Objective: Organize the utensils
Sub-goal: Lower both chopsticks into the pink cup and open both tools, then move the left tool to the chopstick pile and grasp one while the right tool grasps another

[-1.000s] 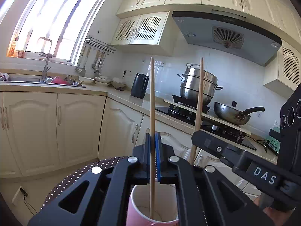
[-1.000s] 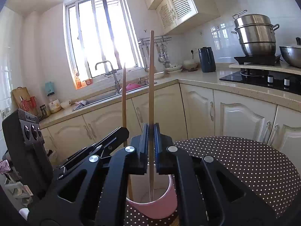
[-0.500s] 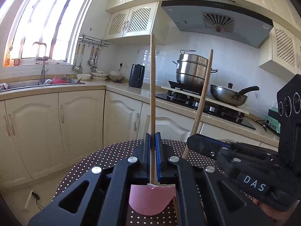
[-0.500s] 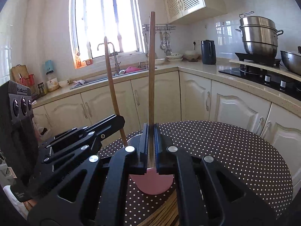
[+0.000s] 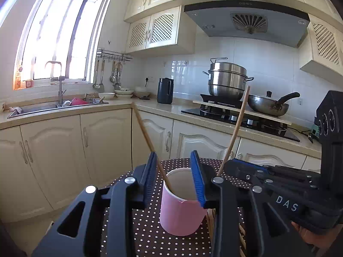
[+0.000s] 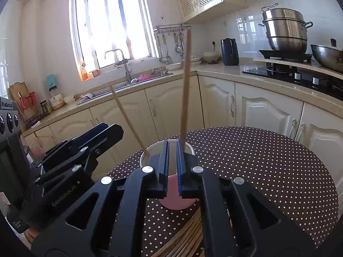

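The left gripper (image 5: 173, 156) hovers on the near side of the pink cup (image 5: 182, 214), one blue-padded finger to either side of the cup's rim. Its jaws are opening, and the pads touch neither the cup nor anything else. The wooden chopstick (image 5: 148, 137) in front of them stands loose with its lower end inside the cup. It leans out over the cup's left rim, free of the pads.

The cup stands upright on the dotted table (image 6: 257, 171), white inside and pink outside. It looks like glazed ceramic, heavy enough to stay put when a stick tips against its wall.

On the cup's right side a second chopstick (image 6: 185, 85) rises out of it, nearly upright and a little blurred. The right gripper (image 6: 172, 144) sits on the near side of the cup with its jaws almost pressed together. Only a thin slit shows between them, and nothing is in it. The stick's lower end passes just behind the tip of the right-hand finger, and I cannot tell whether a pad still brushes it.

A loose bundle of chopsticks (image 6: 184, 233) lies flat on the table on the near side of the cup, under the right gripper, not yet sorted.

The sticks are probably light, stiff and smooth, so they would roll or swivel in a loose pinch. I judge it best to take one across its width a little above the middle. Held there, it should hang straight with its lower end free to enter the cup. A light squeeze ought to be enough.
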A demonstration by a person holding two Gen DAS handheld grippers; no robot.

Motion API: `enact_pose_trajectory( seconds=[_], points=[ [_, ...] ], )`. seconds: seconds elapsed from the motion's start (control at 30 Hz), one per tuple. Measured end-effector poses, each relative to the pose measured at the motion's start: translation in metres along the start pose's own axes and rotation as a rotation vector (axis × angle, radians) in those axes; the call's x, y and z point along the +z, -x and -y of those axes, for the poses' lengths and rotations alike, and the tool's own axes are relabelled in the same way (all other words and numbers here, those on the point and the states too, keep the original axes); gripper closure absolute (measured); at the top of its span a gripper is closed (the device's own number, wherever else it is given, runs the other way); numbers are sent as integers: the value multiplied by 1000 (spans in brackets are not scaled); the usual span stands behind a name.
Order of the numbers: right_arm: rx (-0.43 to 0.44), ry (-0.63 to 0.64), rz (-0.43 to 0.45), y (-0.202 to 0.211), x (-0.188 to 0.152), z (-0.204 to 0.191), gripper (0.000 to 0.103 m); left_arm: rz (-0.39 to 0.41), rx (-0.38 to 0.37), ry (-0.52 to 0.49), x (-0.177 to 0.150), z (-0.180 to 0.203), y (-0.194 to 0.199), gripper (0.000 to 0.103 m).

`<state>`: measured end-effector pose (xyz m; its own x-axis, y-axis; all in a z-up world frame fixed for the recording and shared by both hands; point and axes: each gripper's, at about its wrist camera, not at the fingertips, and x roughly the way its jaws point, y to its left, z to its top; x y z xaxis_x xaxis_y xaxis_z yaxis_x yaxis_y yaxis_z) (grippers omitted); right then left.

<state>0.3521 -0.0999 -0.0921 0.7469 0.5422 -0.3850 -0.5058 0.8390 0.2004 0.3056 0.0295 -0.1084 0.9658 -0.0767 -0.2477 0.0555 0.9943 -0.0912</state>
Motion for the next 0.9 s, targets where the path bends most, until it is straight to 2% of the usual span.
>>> enact_pose_trajectory(
  seconds=[0.07,0.13,0.3,0.47,0.53,0.57,0.73,0.77,0.8,0.9],
  points=[
    [-2,-2,3,5,1,-1,95,8,14,-11,2,2,7,68],
    [-4,-1,12,11,2,-4,95,21,33,-20,4,3,15,58],
    [-7,4,34,28,4,-11,95,57,70,-33,9,5,36,44],
    [-15,15,38,46,5,-15,93,63,83,-67,11,11,55,34],
    [-28,19,33,53,4,-14,86,44,67,-79,10,13,60,30],
    [-35,18,29,56,3,-13,78,33,57,-81,10,13,61,30],
    [-75,35,-17,68,-9,-5,74,-14,32,-83,0,14,67,29],
    [-85,33,-34,70,-12,-2,66,-23,30,-83,-2,15,67,29],
    [-97,30,-50,71,-16,1,53,-33,25,-84,-5,15,67,29],
    [-117,35,-97,71,-28,10,52,-80,8,-83,-13,17,63,29]
  ],
)
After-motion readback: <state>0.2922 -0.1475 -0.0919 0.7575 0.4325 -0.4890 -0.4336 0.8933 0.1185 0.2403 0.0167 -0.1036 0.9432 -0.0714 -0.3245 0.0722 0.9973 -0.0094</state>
